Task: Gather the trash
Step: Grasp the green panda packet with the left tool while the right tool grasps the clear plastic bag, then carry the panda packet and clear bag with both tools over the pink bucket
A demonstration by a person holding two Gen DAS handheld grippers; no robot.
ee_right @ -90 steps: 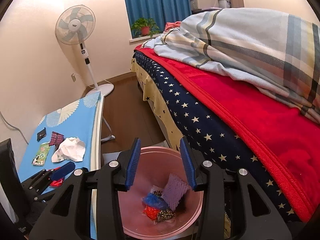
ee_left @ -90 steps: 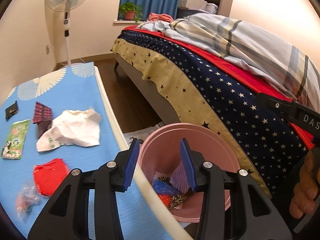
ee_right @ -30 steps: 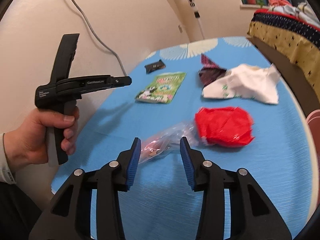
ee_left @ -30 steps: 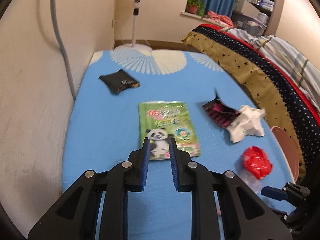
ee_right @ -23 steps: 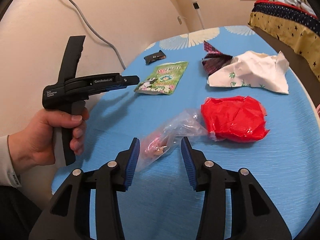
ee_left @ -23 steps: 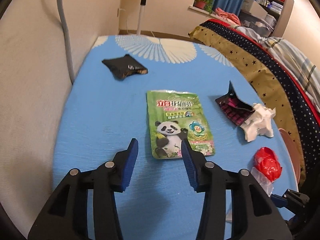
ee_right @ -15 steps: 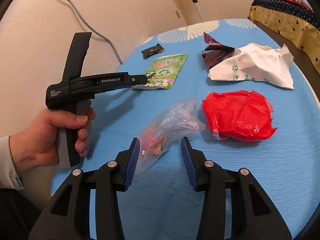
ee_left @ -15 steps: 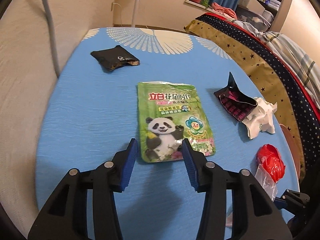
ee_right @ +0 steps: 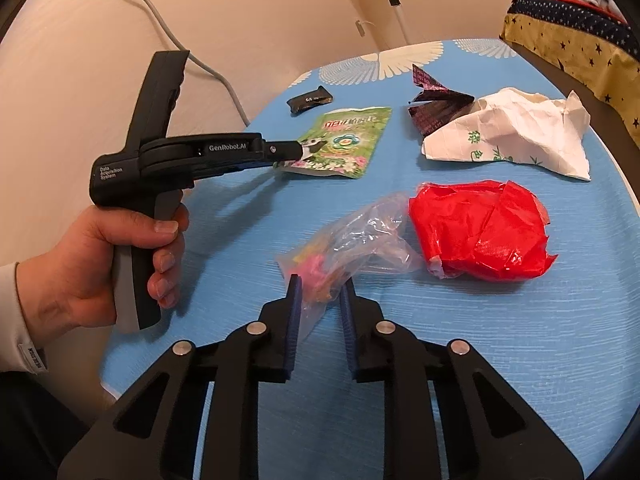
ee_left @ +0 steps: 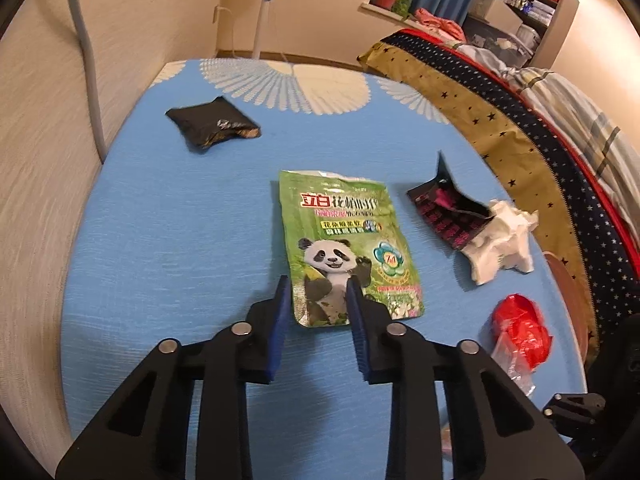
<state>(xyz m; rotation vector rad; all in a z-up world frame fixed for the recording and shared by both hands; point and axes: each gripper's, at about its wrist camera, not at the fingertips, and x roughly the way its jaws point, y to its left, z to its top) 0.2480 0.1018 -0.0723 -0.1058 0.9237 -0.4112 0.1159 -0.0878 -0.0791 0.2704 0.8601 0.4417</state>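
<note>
left gripper [ee_left: 316,300] jaws parted astride panda pouch [ee_left: 346,246] | pouch lengthwise, torn end away | right gripper [ee_right: 318,296] jaws parted

- Tabletop [ee_left: 168,240]: bright blue with white fan motifs.
- Snack pouch [ee_left: 348,248]: green, with a black-and-white panda.
- Small wrapper [ee_left: 212,126]: black.
- Crumpled plastic [ee_right: 480,230]: red.
- Paper [ee_right: 516,132]: white with green print.
- Bedspread [ee_left: 520,132]: navy, white stars, mustard border.
- Gripper pads [ee_left: 280,328]: blue.
</note>
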